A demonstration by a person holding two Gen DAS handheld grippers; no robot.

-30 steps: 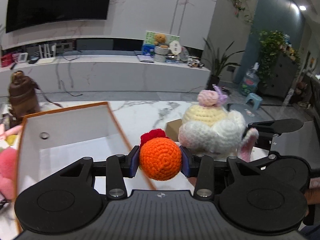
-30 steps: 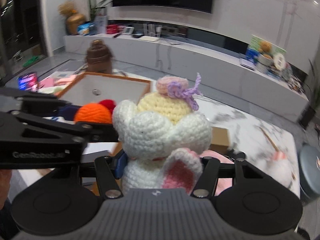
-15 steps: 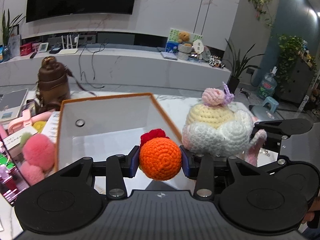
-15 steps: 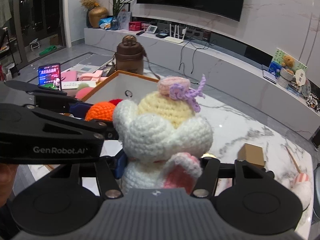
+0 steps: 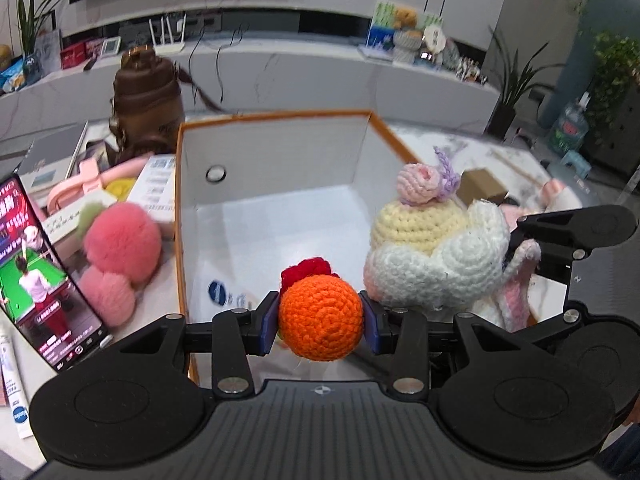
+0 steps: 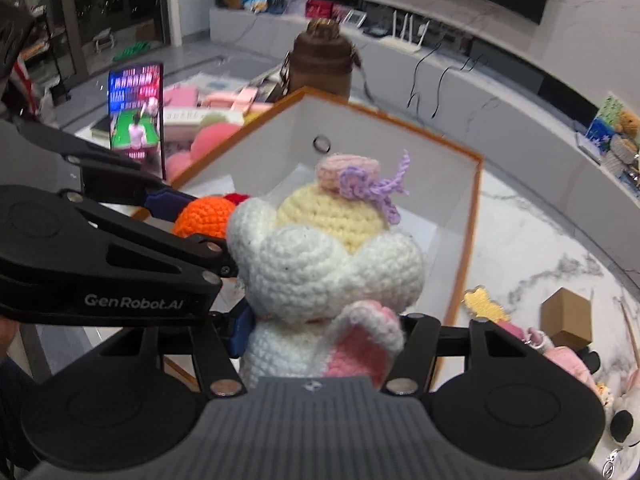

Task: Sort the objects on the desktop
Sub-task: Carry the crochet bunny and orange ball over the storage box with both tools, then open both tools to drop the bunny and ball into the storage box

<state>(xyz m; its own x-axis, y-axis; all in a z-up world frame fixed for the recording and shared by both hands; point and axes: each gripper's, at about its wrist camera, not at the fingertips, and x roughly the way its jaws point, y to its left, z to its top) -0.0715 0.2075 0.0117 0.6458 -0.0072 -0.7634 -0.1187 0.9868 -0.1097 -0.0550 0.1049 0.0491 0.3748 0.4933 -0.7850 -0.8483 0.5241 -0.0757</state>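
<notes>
Left gripper (image 5: 321, 322) is clamped on the orange crochet ball (image 5: 321, 317), held above the near end of the orange-rimmed box (image 5: 276, 117). Right gripper (image 6: 320, 340) is clamped on the white crochet doll (image 6: 324, 264), just beside the ball and over the box. Box interior looks bare, so likely nothing is sorted yet. Left to do: drop both toys in, then the pink pompoms (image 5: 120, 246), small brown box (image 6: 566, 314) and other clutter on the marble table (image 6: 532, 232).
</notes>
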